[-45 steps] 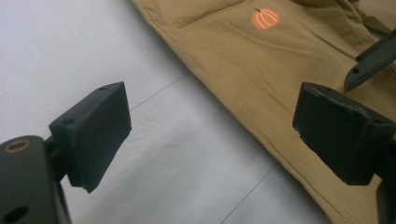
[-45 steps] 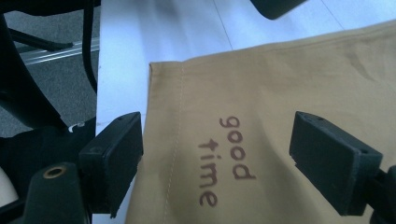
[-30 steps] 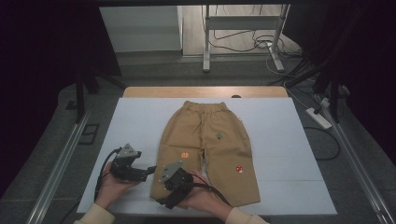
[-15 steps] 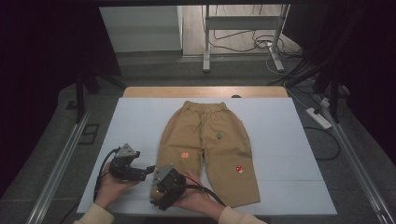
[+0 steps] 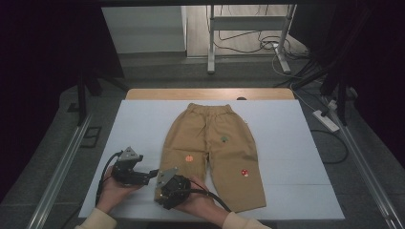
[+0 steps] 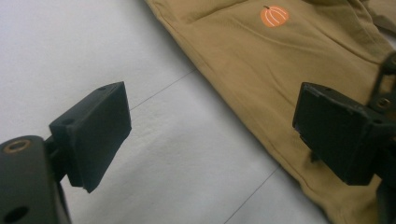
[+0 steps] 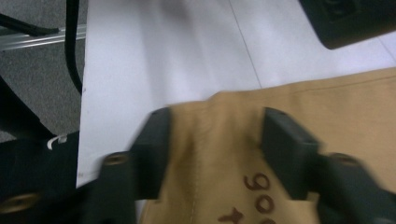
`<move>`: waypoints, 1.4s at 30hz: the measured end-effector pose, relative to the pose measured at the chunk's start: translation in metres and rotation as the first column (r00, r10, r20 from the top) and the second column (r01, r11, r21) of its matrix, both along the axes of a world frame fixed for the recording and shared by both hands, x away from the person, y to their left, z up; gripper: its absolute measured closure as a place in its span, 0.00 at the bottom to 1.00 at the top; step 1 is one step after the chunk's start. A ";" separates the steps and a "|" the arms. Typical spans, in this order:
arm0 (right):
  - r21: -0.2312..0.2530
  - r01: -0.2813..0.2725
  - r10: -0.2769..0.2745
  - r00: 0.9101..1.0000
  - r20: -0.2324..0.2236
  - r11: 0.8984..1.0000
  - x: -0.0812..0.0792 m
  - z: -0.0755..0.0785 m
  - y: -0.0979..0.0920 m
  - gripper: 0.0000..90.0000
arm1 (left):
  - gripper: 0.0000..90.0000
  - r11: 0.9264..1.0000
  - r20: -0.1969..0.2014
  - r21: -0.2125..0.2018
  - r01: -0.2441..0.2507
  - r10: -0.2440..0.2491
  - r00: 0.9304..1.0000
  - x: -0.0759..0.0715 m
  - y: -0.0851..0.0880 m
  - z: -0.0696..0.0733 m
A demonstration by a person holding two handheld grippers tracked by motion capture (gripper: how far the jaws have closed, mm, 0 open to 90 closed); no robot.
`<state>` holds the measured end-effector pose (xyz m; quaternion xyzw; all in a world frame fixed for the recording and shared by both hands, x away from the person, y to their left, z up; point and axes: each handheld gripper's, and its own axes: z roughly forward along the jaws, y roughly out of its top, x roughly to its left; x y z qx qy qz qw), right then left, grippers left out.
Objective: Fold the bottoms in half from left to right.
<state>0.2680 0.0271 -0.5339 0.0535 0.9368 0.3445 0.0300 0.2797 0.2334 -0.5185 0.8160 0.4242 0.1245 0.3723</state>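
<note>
Tan trousers [image 5: 215, 143] with small pumpkin, tree and mushroom patches lie flat on the white mat [image 5: 286, 143], waistband at the far side. My right gripper [image 5: 165, 185] sits low over the hem of the left-hand leg at the near edge. In the right gripper view its jaws [image 7: 215, 144] have just been closing, with the hem cloth [image 7: 327, 102] rising between them and a gap still showing at each pad. My left gripper [image 5: 143, 174] is beside it, open wide [image 6: 212, 135] over bare mat by the leg's outer seam [image 6: 261, 60].
The mat's near-left edge [image 7: 86, 93] drops to grey floor with a black cable. A metal rail [image 5: 57, 176] runs along the left of the table. A power strip [image 5: 326, 120] lies on the floor to the right, and stand legs [image 5: 210, 47] are behind the table.
The right gripper has shifted a little to the left over the near hem of the left-hand leg. The left gripper has stayed where it was.
</note>
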 end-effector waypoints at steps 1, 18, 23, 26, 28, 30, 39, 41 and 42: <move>-0.001 -0.001 0.001 1.000 0.004 1.000 0.000 0.001 -0.001 0.68 | 0.13 1.000 0.001 -0.003 -0.001 0.001 1.000 0.000 0.000 0.000; 0.024 -0.021 0.021 1.000 0.007 0.999 0.003 0.008 -0.015 0.95 | 0.14 1.000 0.025 -0.006 0.026 -0.026 0.999 0.016 -0.018 0.017; 0.033 -0.023 0.024 1.000 -0.003 0.999 0.005 0.010 -0.016 0.95 | 0.14 1.000 0.011 0.000 0.029 -0.029 1.000 0.024 -0.023 0.017; 0.035 -0.023 0.023 1.000 -0.001 0.999 0.004 0.010 -0.017 0.95 | 0.14 1.000 -0.001 0.005 0.025 -0.025 1.000 0.030 -0.023 0.018; 0.035 -0.027 0.027 1.000 0.007 0.999 0.003 0.010 -0.016 0.95 | 0.14 1.000 -0.003 0.009 0.023 -0.023 1.000 0.034 -0.024 0.019; 0.034 -0.030 0.029 1.000 0.008 0.999 0.004 0.010 -0.016 0.95 | 0.14 1.000 -0.007 0.005 0.026 -0.026 1.000 0.038 -0.026 0.020; 0.030 -0.036 0.036 0.999 0.017 0.999 0.003 0.012 -0.017 0.95 | 0.14 0.999 -0.017 0.017 0.050 -0.050 0.999 0.055 -0.038 0.023; 0.029 -0.036 0.036 0.999 0.018 0.999 0.003 0.012 -0.017 0.95 | 0.14 0.999 -0.021 0.018 0.051 -0.051 0.998 0.060 -0.040 0.023; 0.029 -0.036 0.036 0.999 0.018 0.999 0.003 0.012 -0.017 0.95 | 0.14 0.999 -0.026 0.015 0.050 -0.050 0.998 0.062 -0.042 0.022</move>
